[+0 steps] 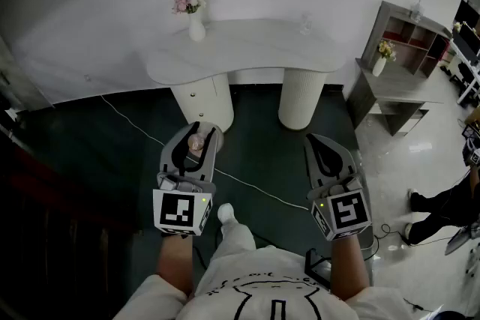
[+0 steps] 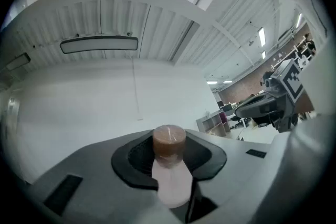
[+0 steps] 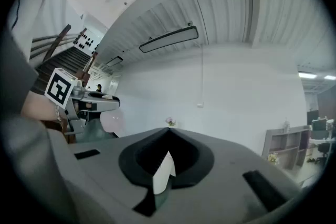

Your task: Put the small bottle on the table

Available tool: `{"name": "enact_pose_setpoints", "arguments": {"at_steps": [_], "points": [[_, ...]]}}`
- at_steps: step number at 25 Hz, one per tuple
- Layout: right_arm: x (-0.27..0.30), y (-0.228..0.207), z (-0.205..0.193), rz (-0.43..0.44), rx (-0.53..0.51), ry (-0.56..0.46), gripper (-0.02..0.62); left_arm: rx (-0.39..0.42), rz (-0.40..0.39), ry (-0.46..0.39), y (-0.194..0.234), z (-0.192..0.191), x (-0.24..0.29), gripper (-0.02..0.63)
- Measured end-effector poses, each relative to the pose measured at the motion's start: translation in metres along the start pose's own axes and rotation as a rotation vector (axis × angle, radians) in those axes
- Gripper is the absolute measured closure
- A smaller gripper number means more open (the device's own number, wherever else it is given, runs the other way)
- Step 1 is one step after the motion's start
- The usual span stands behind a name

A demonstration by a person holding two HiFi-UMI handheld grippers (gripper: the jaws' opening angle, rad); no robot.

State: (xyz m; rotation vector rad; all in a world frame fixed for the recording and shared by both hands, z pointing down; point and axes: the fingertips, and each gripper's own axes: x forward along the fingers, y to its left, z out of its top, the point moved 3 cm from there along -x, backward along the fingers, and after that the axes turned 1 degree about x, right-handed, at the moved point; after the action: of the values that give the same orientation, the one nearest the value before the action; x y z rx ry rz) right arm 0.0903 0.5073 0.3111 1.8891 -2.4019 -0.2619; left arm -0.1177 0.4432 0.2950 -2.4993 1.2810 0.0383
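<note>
A small pale pink bottle (image 1: 197,143) with a brown cap (image 2: 169,140) sits between the jaws of my left gripper (image 1: 196,133), which is shut on it. The bottle's body (image 2: 173,182) runs back down between the pads and its cap points forward. I hold it in the air over the dark floor, in front of the white table (image 1: 247,49). My right gripper (image 1: 324,148) hangs level with it on the right, shut, with nothing in it (image 3: 167,136). In the right gripper view the left gripper (image 3: 97,104) and the pink bottle (image 3: 112,122) show at the left.
A white vase of pink flowers (image 1: 196,22) stands on the table's left part, and a small clear object (image 1: 305,25) on its right. A grey shelf unit (image 1: 405,41) stands at the right. A white cable (image 1: 150,135) crosses the floor. A person (image 1: 450,206) is at the right edge.
</note>
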Motion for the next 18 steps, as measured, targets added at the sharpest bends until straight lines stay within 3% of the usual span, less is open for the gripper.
{"name": "enact_pose_setpoints", "arguments": {"at_steps": [10, 18], "points": [[0.012, -0.025, 0.014, -0.053, -0.009, -0.017, 0.603, -0.015, 0.048, -0.004, 0.026, -0.002, 0.018, 0.483], [0.054, -0.046, 0.038, -0.081, -0.019, -0.036, 0.603, -0.013, 0.057, -0.019, 0.064, 0.006, 0.067, 0.483]]}}
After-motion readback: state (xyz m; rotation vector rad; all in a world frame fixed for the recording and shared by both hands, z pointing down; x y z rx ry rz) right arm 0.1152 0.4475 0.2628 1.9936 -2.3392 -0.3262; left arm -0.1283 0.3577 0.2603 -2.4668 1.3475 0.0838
